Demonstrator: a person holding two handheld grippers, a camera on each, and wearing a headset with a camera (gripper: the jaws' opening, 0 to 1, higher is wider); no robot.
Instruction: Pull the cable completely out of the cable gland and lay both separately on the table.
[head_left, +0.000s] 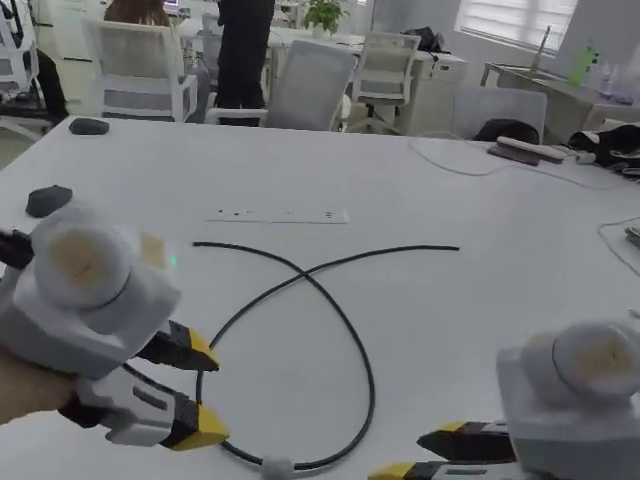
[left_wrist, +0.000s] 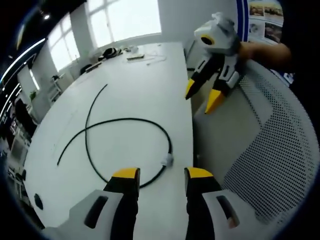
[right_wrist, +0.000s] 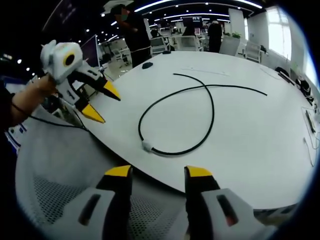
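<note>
Closest in, low in the head view: the left gripper (head_left: 212, 392) and the right gripper (head_left: 405, 455), both just off the near edge of the table (head_left: 480, 300). Jaws wide on the left one, nothing held. Wide on the right one too, going by its own gripper view, and nothing held.

Just past them, near the table edge and between the two grippers: the small pale cable gland (head_left: 277, 466), sitting on the black cable (head_left: 345, 322).

Further out, the cable in one big loop, crossing over itself, both ends loose toward the middle of the table. Beyond that, a thin white strip (head_left: 280, 214), then chairs (head_left: 310, 85).

Looks like the very start: nothing gripped yet, gland not pulled off.

Next, probably: pinch the gland with one gripper, pinch the cable just beside it with the other, then pull apart along the cable. Long way to slide, so likely more than one pull.
</note>
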